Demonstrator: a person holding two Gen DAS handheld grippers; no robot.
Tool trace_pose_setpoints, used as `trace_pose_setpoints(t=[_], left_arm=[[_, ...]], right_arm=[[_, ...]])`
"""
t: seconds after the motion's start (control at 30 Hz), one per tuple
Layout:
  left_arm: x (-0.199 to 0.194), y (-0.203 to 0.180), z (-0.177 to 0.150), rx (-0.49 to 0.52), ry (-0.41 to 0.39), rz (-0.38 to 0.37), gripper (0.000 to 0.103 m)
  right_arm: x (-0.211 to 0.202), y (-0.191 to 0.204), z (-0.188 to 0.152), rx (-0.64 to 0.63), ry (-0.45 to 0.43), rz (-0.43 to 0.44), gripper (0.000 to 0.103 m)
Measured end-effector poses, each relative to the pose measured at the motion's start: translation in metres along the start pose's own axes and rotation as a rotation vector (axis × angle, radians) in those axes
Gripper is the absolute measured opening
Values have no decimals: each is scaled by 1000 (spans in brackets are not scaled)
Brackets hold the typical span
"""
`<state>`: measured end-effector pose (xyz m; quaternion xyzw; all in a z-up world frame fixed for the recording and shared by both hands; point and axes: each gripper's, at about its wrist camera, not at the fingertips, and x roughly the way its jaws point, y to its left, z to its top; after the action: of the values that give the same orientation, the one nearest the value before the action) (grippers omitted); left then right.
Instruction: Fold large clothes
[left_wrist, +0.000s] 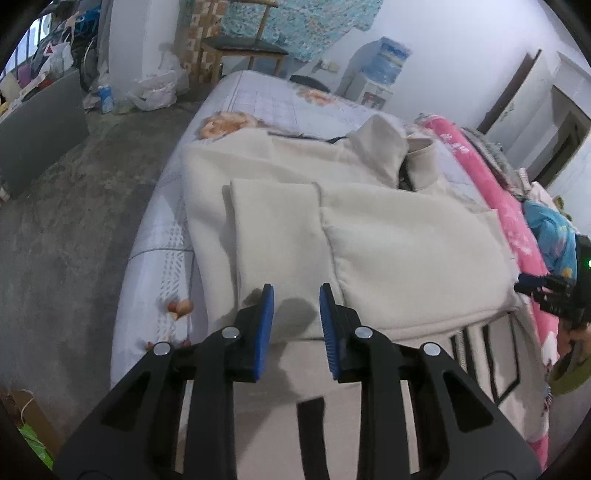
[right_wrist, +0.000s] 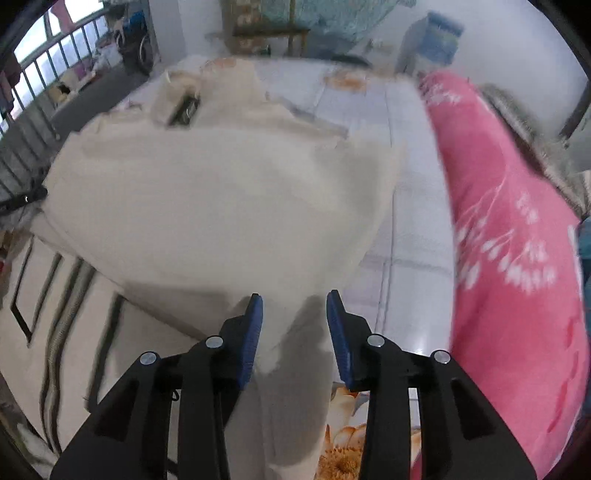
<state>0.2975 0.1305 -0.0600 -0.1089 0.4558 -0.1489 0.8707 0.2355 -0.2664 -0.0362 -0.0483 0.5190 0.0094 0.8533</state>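
A large cream sweatshirt (left_wrist: 388, 229) lies partly folded on the bed, one sleeve (left_wrist: 273, 229) laid across its body and the collar (left_wrist: 384, 147) at the far end. My left gripper (left_wrist: 297, 299) hovers over the near end of that sleeve, blue pads apart with nothing pinched between them. In the right wrist view the same garment (right_wrist: 221, 199) is blurred. My right gripper (right_wrist: 294, 306) stands open above its near right corner, the cloth lying loose beneath the gap. The right gripper (left_wrist: 546, 291) also shows at the garment's right edge in the left wrist view.
Cream cloth with black lines (left_wrist: 491, 354) lies under the garment's near edge. A rolled pink blanket (right_wrist: 509, 229) runs along the bed's right side. The bed sheet (left_wrist: 266, 99) is pale with flower prints. Concrete floor (left_wrist: 74, 206), a chair (left_wrist: 243, 48) and clutter lie to the left and beyond.
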Motion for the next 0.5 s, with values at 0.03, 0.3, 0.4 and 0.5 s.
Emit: trace_pose_setpoints(t=[0.03, 0.3, 0.4, 0.5], left_arm=[[-4, -2, 0, 8, -10, -17, 25], [14, -17, -4, 28, 55, 62, 37], [1, -20, -6, 14, 77, 81, 37], [-23, -20, -11, 10, 67, 88, 38]], right_arm=[[-8, 3, 4, 7, -21, 38, 36], [39, 38, 29, 46, 12, 109, 47], [48, 41, 29, 78, 39, 85, 50], [19, 46, 22, 120, 11, 79, 50]])
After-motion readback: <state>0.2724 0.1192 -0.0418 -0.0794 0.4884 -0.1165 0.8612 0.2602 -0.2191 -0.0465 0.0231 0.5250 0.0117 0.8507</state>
